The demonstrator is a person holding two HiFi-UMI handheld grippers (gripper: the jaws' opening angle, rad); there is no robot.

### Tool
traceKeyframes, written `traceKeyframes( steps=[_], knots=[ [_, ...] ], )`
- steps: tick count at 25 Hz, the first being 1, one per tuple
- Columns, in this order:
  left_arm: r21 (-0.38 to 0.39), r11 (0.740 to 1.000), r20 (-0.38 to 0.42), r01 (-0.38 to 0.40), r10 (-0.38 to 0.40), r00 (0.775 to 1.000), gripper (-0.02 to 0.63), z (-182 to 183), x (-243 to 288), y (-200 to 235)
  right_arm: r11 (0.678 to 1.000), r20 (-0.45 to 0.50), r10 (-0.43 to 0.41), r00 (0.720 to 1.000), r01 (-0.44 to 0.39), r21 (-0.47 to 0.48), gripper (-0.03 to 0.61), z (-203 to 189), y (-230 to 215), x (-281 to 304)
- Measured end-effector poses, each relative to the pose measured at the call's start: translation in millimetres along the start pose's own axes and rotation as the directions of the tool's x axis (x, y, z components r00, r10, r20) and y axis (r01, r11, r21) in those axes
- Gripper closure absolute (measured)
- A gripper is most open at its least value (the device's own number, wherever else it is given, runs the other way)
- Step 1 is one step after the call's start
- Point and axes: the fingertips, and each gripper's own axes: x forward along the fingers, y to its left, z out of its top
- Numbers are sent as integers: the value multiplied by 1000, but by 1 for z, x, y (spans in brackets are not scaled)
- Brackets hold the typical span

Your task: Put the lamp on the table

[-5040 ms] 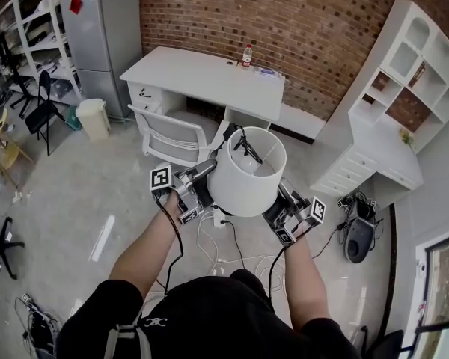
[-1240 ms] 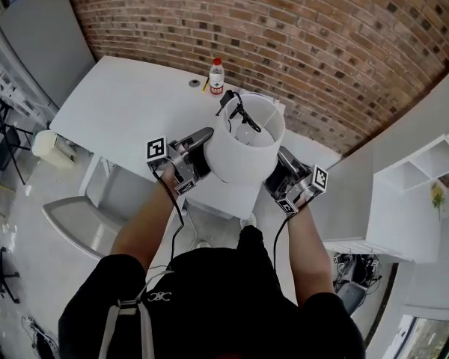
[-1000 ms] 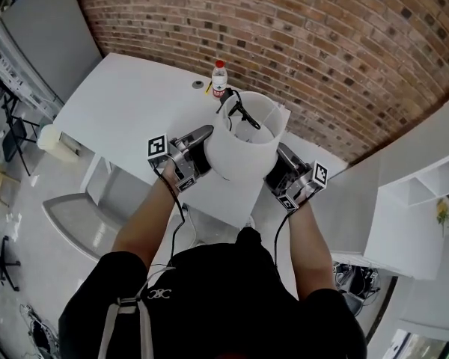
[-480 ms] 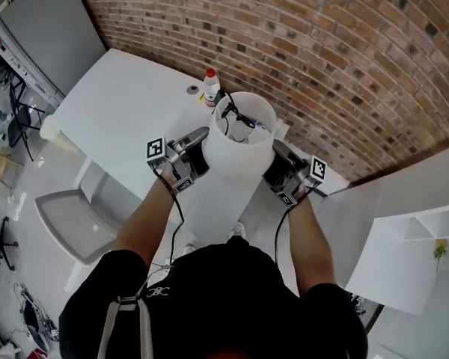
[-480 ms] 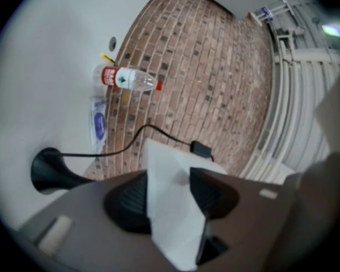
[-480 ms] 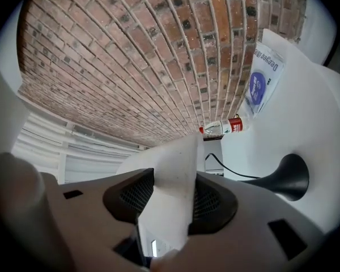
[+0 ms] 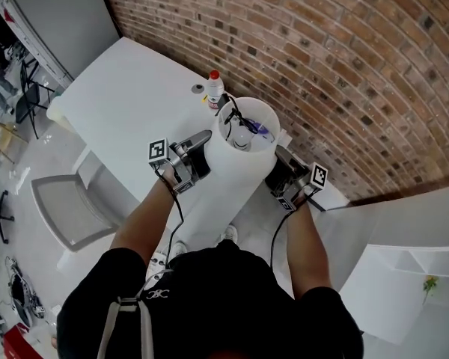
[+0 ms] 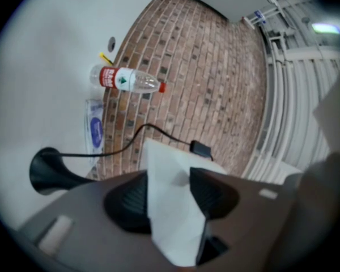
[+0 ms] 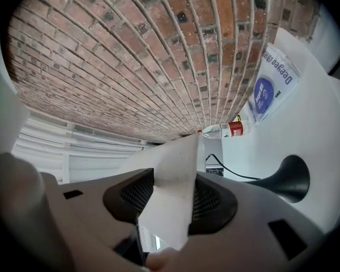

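The lamp has a white drum shade (image 7: pixel 238 164), a black flared base (image 8: pixel 46 172) and a black cord (image 8: pixel 124 143) ending in a plug (image 8: pixel 201 148). My left gripper (image 7: pixel 203 145) is shut on the shade's left wall (image 8: pixel 173 208), and my right gripper (image 7: pixel 278 160) is shut on its right wall (image 9: pixel 173 197). I hold it upright over the right end of the white table (image 7: pixel 127 96), and looking into the shade I see the bulb. Whether the base (image 9: pixel 287 179) touches the table I cannot tell.
A water bottle (image 7: pixel 214 88) with a red cap stands just beyond the lamp, near the brick wall (image 7: pixel 344 66). A white and blue packet (image 9: pixel 270 77) lies beside it. A grey chair (image 7: pixel 63 208) stands at the lower left, a white cabinet (image 7: pixel 404 230) to the right.
I have stepped closer, and both grippers have carried the lamp forward and slightly down over the table, nearer the bottle. The grip on the shade is unchanged.
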Motion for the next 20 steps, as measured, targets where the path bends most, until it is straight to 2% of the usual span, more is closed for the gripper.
traceKeyframes(
  steps=[11,20],
  knots=[
    [11,1000,27,6,-6,1000,413,-2,-6,0,1000,-20,30,999,-29,11,403,-3,0,-1],
    [79,996,58,-35,30,998,374,5,-12,0,997,16,-49,999,50,-67,362,5,-4,-10]
  ],
)
